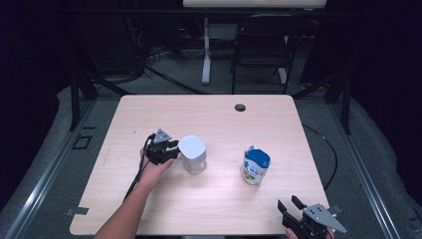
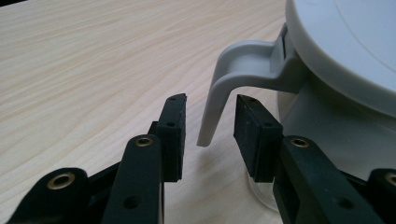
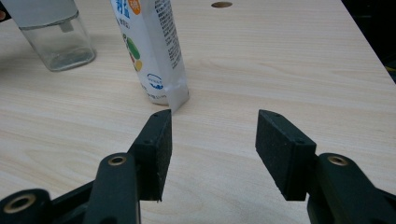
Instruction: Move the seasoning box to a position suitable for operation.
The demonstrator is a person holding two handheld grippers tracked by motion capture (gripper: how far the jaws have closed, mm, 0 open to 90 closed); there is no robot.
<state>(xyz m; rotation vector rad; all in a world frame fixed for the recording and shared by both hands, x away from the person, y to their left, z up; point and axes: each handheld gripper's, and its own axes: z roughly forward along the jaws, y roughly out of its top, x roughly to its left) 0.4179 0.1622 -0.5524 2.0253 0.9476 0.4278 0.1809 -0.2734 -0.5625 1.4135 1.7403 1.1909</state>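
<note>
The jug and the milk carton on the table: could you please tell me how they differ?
The jug is clear with a grey lid and handle; the milk carton is printed blue and white. The jug's handle sits between the left gripper's open jaws; the milk carton stands untouched. Both stand upright on the table.

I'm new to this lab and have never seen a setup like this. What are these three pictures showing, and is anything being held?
A person sits at a wooden table with a hand-held gripper in each hand. One picture comes from a camera above the table; the other two come from cameras riding on the grippers, looking along their black jaws. On the table stand a clear jug with a grey lid and handle, and a blue-and-white carton. The left gripper has its jaws on either side of the handle's tip, with gaps showing, so it is not gripping. The right gripper waits open near the table's front edge, facing the carton. Nothing is held.
</note>
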